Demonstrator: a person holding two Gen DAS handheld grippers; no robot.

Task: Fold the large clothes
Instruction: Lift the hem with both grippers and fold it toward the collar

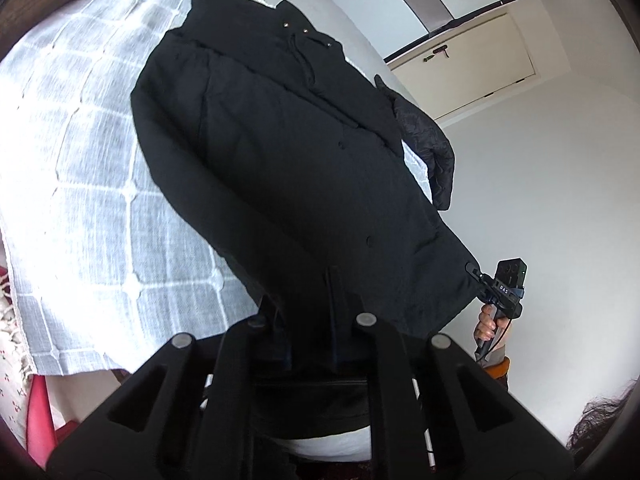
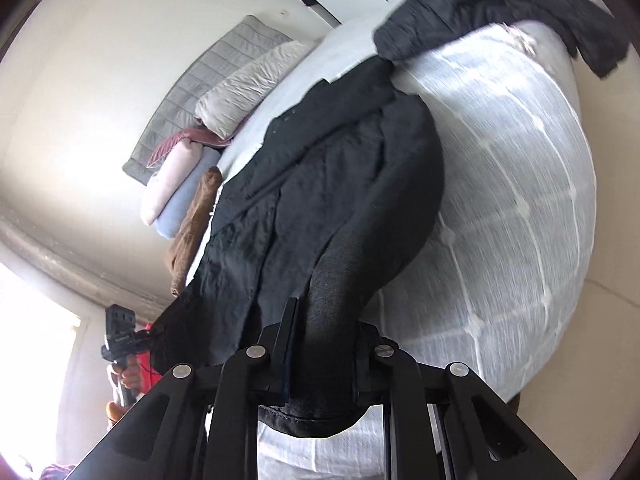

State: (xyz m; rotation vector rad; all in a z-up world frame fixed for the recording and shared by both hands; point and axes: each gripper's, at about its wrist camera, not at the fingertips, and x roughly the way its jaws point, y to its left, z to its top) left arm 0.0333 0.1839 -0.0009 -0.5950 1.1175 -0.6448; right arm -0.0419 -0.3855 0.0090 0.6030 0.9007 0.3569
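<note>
Left gripper [image 1: 308, 296]: nearest thing in my left wrist view. I read the jaws drawn nearly together, clamped on the bottom hem of the black coat [image 1: 280, 152]; dark cloth fills the gap between the fingers.
Right gripper [image 2: 320, 332]: same picture from my right wrist view. Jaws pinched in on a thick rounded fold of the coat's hem, with fabric bulging out below the fingers.
Right gripper seen from the left: it sits at the coat's far hem corner [image 1: 476, 276], fingertips biting the edge, and a hand [image 1: 488, 322] is wrapped round its grip.
Left gripper seen from the right: low at the left of frame [image 2: 150, 334], tips buried in the coat's edge, fingers of a hand [image 2: 130, 378] on the handle.
Coat: hem end lifted between my two grippers, body running away from me over the bed, collar with metal snaps [image 1: 306, 31] at the far end. One quilted-lined sleeve [image 1: 430, 148] hangs off the far side.
Bedspread [image 1: 80, 140]: white, gridded weave, under the coat.
Pillows [image 2: 248, 84]: stacked with folded bedding [image 2: 180, 184] at the head of the bed.
Far: grey padded headboard [image 2: 200, 92] against a pale wall; cupboard door [image 1: 472, 68] beyond the coat.
</note>
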